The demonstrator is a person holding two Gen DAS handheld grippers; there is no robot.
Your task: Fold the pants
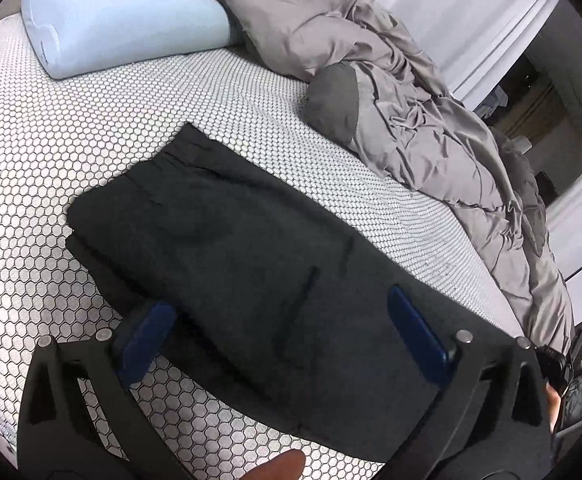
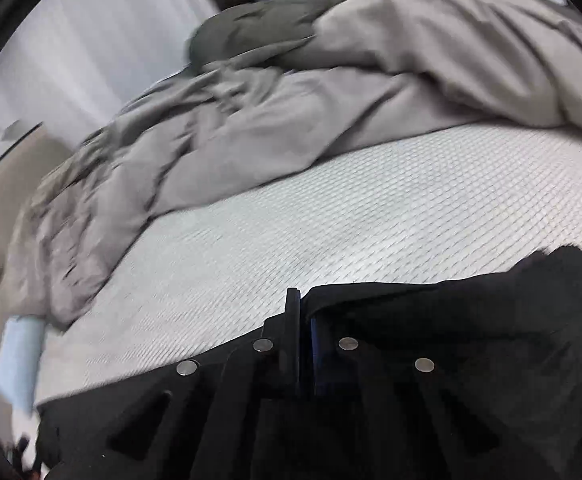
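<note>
Left gripper [image 1: 283, 316] spread wide, holding nothing, above dark charcoal pants [image 1: 227, 240] lying partly folded on white honeycomb-patterned mattress [image 1: 31, 208], waistband toward 11 o'clock. Right gripper [image 2: 305, 320] pinched shut, empty, pants edge at 3 o'clock. Risk judged: careless regrasp dragging top layer, undoing fold.

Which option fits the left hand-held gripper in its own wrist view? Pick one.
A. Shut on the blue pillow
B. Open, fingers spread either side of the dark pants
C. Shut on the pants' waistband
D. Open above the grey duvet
B: the left hand-held gripper has its blue fingers wide apart, with the folded pants lying flat and ungripped on the mattress.
</note>
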